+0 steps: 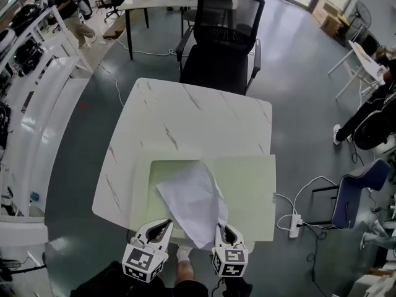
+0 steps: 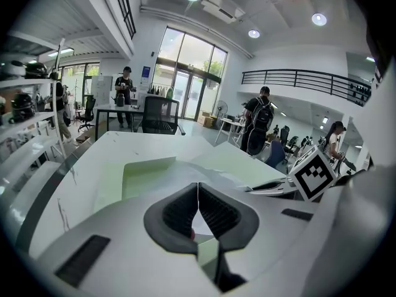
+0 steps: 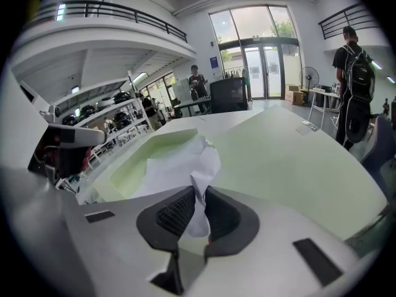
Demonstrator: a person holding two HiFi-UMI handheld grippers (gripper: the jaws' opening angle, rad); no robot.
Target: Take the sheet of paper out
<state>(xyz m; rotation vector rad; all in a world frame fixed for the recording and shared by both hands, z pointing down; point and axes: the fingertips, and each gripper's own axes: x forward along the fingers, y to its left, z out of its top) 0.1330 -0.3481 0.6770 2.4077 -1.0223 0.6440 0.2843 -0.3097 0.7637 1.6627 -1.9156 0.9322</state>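
A light green folder (image 1: 247, 190) lies open on the near half of the white marble table (image 1: 185, 110). A crumpled white sheet of paper (image 1: 195, 203) rises out of it toward me. My right gripper (image 1: 221, 229) is shut on the sheet's near right corner. In the right gripper view the sheet of paper (image 3: 179, 166) stands pinched between the pads, over the folder (image 3: 278, 159). My left gripper (image 1: 166, 226) sits at the folder's front edge, left of the sheet. Its jaws (image 2: 198, 193) are closed, with a thin pale edge of the folder (image 2: 145, 175) between the pads.
A black office chair (image 1: 223, 42) stands at the table's far side. A power strip (image 1: 295, 226) with its cable lies on the floor to the right, near a blue chair (image 1: 356, 193). White shelving runs along the left. People stand further off in the room.
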